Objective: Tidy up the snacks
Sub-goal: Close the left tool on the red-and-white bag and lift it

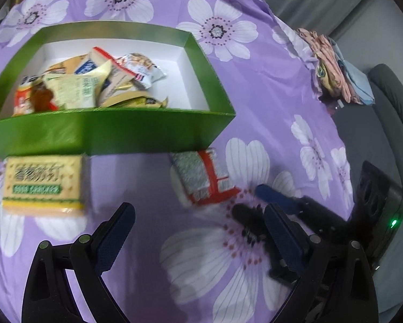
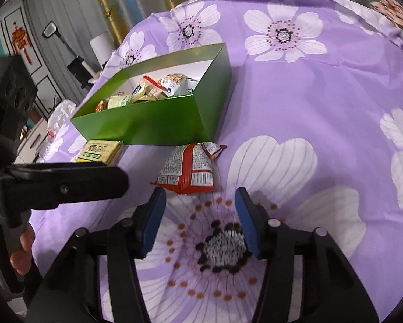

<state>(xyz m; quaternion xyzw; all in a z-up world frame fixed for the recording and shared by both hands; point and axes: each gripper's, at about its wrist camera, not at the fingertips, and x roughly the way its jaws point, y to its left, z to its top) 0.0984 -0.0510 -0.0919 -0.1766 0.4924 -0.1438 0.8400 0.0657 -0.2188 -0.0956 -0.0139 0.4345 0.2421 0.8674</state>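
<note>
Right wrist: 1 green box, 2 snack pkts outside, maybe.

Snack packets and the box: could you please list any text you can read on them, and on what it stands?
Yellow cracker packet: large Chinese characters and a green band of Latin capitals, both too blurred to read.
Red-and-white packet: small print and a barcode, too small to read.
Packets in the green box: printing blurred, unreadable.

A purple cloth printed with white flowers carries a green, white-lined box; at its six o'clock lie a yellow-green cracker pack and a red-and-silver packet.
</note>
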